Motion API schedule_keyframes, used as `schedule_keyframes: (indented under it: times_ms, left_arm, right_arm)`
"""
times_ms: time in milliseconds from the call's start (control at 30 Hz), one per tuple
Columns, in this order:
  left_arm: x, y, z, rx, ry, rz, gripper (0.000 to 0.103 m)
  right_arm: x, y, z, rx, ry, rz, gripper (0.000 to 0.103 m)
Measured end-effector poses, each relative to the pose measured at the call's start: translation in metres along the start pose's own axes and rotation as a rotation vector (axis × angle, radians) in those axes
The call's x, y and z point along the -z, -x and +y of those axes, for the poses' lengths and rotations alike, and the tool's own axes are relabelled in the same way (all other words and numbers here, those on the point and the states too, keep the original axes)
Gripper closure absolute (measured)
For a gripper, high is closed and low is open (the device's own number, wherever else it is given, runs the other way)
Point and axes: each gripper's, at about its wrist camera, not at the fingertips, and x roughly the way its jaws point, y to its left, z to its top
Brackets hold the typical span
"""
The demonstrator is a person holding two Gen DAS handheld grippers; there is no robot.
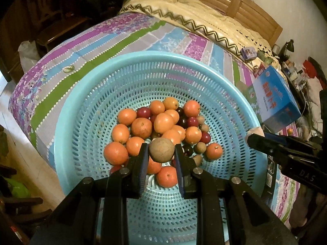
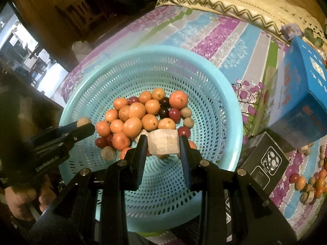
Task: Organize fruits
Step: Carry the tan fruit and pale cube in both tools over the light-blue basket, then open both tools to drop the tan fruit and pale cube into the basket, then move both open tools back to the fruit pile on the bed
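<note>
A light blue perforated basket (image 1: 85, 94) (image 2: 204, 77) sits on a striped bedspread and holds a pile of small oranges (image 1: 163, 122) (image 2: 132, 126), dark red cherries and brown longans. My left gripper (image 1: 161, 153) is shut on a round brown longan (image 1: 161, 150), held above the pile; it also shows in the right wrist view (image 2: 83, 122). My right gripper (image 2: 163, 143) is shut on a pale cut chunk of fruit (image 2: 163, 141) over the basket's near side; its tip shows at the right of the left wrist view (image 1: 253, 136).
A blue carton (image 1: 273, 98) (image 2: 300, 94) and a black box (image 2: 265, 163) stand right of the basket. More loose fruit (image 2: 310, 183) lies on the bedspread at the far right. A cream quilt (image 1: 194, 14) and wooden headboard lie behind.
</note>
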Motion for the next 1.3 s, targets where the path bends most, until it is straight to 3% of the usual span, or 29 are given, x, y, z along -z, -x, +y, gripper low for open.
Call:
schedule_keyframes:
  times_ms: [633, 667, 700, 733, 767, 800, 1200, 1300]
  left_arm:
    - [0.002, -0.01, -0.004, -0.006, -0.011, 0.031, 0.078]
    - [0.002, -0.011, -0.004, -0.012, -0.01, 0.034, 0.077]
    - [0.001, -0.012, -0.004, -0.017, -0.011, 0.04, 0.066]
    - [0.001, -0.014, -0.005, -0.021, -0.017, 0.044, 0.059]
    - [0.0, -0.014, -0.005, -0.025, -0.018, 0.042, 0.047]
    - [0.0, -0.014, -0.004, -0.028, -0.018, 0.038, 0.044]
    - [0.002, -0.018, -0.01, -0.035, -0.025, 0.049, 0.043]
    - [0.003, -0.017, -0.01, -0.038, -0.02, 0.042, 0.042]
  right_arm:
    - [0.001, -0.007, -0.005, -0.01, -0.004, 0.026, 0.07]
    - [0.001, -0.007, -0.005, -0.012, -0.004, 0.021, 0.07]
    - [0.001, -0.006, -0.006, -0.014, -0.006, 0.021, 0.066]
    - [0.0, -0.006, -0.007, -0.018, -0.01, 0.018, 0.052]
    - [0.0, -0.006, -0.008, -0.019, -0.012, 0.013, 0.046]
    - [0.0, -0.004, -0.009, -0.013, -0.013, 0.001, 0.041]
    - [-0.002, -0.002, -0.014, -0.031, -0.027, -0.01, 0.041]
    - [0.001, 0.006, -0.014, -0.053, -0.03, -0.051, 0.041]
